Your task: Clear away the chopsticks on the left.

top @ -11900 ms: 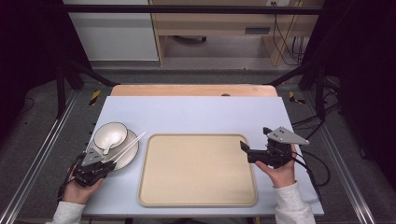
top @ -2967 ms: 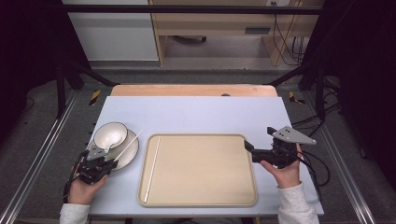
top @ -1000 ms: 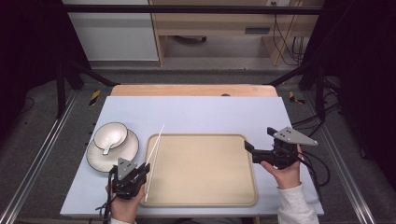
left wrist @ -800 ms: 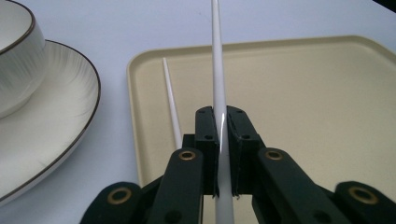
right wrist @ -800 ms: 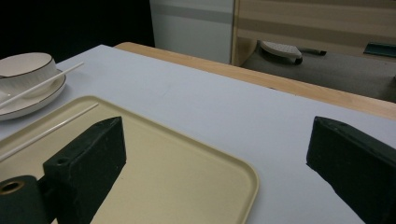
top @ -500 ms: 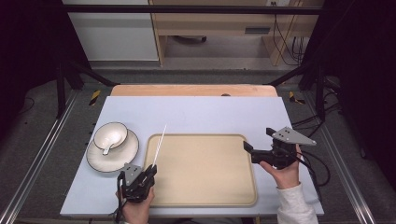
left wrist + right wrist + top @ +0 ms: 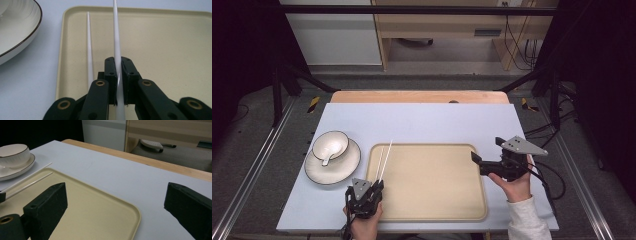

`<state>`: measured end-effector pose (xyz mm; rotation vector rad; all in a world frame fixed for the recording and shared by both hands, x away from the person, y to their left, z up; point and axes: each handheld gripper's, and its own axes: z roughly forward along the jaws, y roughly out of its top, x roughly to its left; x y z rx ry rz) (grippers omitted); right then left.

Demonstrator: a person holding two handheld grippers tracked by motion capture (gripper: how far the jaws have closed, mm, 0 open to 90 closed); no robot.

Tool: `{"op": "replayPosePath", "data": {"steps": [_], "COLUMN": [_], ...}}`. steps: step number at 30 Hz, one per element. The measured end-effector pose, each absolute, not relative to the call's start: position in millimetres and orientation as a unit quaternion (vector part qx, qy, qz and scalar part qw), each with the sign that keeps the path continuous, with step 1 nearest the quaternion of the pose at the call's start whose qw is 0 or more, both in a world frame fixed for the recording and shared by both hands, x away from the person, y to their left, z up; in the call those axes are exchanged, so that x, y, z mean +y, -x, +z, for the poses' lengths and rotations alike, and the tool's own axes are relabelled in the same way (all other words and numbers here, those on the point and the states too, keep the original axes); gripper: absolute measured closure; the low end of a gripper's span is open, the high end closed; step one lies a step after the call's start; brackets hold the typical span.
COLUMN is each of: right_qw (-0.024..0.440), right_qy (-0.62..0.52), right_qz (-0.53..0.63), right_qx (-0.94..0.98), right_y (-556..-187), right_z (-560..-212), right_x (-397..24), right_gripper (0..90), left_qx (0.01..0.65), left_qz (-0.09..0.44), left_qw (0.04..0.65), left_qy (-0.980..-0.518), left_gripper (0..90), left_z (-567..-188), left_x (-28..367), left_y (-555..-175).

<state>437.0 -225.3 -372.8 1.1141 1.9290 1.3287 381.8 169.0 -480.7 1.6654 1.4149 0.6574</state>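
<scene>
Chopsticks: one (image 7: 88, 42) already lies on the tray (image 7: 432, 210); left gripper (image 7: 119, 72) clamps the second (image 7: 115, 30), not yet set down. Right gripper (image 7: 112, 202) gapes empty.

Tray (image 7: 432, 185) middle and right: bare, open to pass.
Tray left edge: two chopsticks (image 7: 382, 162) lay along it.
Bench (image 7: 427, 120) left: plate (image 7: 332, 167) with bowl (image 7: 330, 145) stood in the way.
Bench far half: open.

L gripper (image 7: 373, 190) clamped tight, R gripper (image 7: 476, 161) jaws wide apart.
</scene>
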Motion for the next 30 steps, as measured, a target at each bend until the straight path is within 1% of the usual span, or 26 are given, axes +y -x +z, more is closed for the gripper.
{"op": "replayPosePath", "data": {"steps": [20, 30], "right_qw": [0.269, 0.267], "right_qy": [-0.415, -0.415], "right_qz": [0.490, 0.488], "right_qx": [0.718, 0.720], "right_y": [-438.0, -438.3], "right_z": [-374.3, -374.7], "right_x": [-223.8, -223.1], "right_gripper": [5.0, 4.9], "left_qx": [0.572, 0.568], "left_qz": [0.249, 0.243], "left_qw": [0.364, 0.354], "left_qy": [-0.692, -0.702], "left_gripper": [83.4, 83.1], "left_z": [-483.2, -482.7], "left_x": [162.2, 159.2], "left_y": [-387.4, -389.1]}}
